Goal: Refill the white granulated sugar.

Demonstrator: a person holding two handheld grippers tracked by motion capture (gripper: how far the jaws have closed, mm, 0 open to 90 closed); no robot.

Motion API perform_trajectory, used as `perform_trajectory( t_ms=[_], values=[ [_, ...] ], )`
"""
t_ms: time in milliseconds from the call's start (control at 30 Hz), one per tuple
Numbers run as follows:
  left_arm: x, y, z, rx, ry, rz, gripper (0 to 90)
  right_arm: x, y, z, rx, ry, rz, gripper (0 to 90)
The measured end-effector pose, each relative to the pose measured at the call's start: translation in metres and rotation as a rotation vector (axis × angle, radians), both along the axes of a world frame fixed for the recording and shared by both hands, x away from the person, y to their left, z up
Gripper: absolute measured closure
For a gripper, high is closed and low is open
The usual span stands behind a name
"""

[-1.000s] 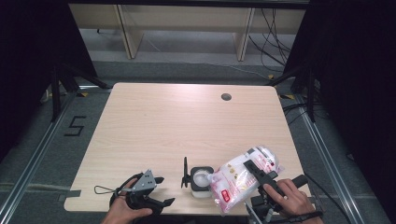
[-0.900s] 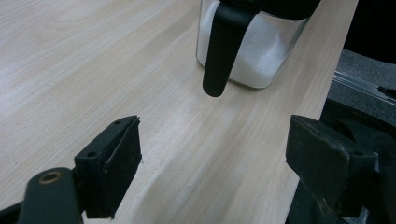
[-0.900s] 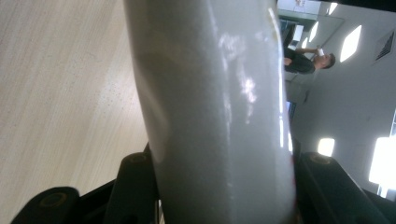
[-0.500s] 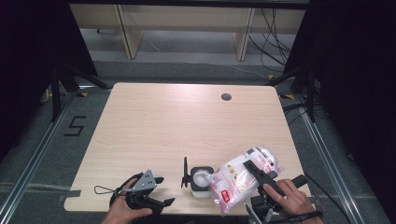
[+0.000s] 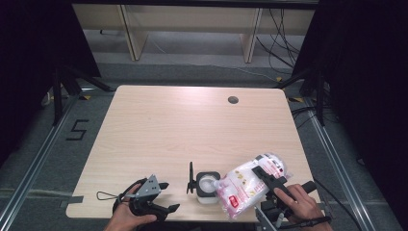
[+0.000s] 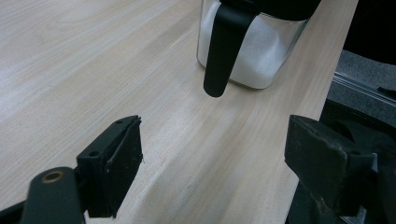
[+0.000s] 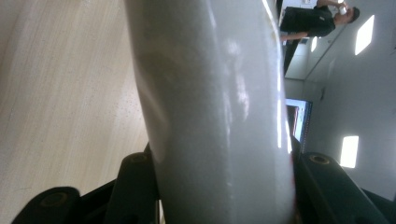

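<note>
White-filled plastic bag [image 5: 250, 186] tilts spout-down over the open, seemingly sugar-filled jar [image 5: 208, 186] at the table's near edge

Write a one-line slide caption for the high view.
Right gripper tilts a clear bag of white grains toward an open glass jar; left gripper rests open nearby.

Near the table's [image 5: 192, 130] 6 o'clock edge: a small jar [image 5: 207, 188] with white stuff inside, lid flipped up at its 9 o'clock. At its 3 o'clock, a tilted white bag [image 5: 248, 187], squeezed by the right gripper [image 5: 269, 185]. At 7 o'clock, the left gripper [image 5: 166, 196], jaws apart, holding nothing.
</note>
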State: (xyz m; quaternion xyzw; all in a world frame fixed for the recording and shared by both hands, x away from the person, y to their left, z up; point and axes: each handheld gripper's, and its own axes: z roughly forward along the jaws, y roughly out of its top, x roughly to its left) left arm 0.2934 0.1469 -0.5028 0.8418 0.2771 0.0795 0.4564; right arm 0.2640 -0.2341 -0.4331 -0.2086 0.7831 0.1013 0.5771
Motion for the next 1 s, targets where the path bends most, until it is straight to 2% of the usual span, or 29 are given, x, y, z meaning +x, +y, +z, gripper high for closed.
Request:
perform_trajectory(
  t_ms=[133,467,500,533,600,733,800,933,1000],
  values=[
    [0.000,0.000,0.000,0.000,0.000,0.000,18.5,0.002,-0.004,0.000,0.028,0.023,-0.015,57.7],
    [0.000,0.001,0.000,0.008,-0.005,0.000,18.5,0.004,-0.006,-0.002,0.038,0.047,0.001,58.1],
    [0.000,0.001,0.000,0.009,-0.005,0.002,18.5,0.003,-0.007,-0.003,0.059,0.065,-0.020,58.1],
    [0.001,0.001,0.000,0.005,-0.003,-0.003,18.5,0.005,-0.007,-0.002,0.056,0.054,0.000,58.2],
    [0.001,0.001,0.000,0.006,-0.004,-0.004,18.5,0.004,-0.008,-0.001,0.063,0.058,-0.018,58.3],
    [0.001,0.001,0.000,0.007,-0.004,-0.003,18.5,0.007,-0.011,-0.003,0.098,0.074,0.000,58.9],
    [0.000,0.000,0.000,-0.001,-0.001,-0.001,18.5,0.007,-0.011,-0.004,0.103,0.072,-0.010,59.1],
    [0.000,0.001,0.001,0.010,-0.006,0.001,18.5,0.010,-0.010,-0.010,0.115,0.097,0.003,59.8],
    [0.000,0.001,0.000,-0.001,-0.001,0.004,18.5,0.010,-0.010,-0.014,0.140,0.117,-0.002,60.3]
  ],
)
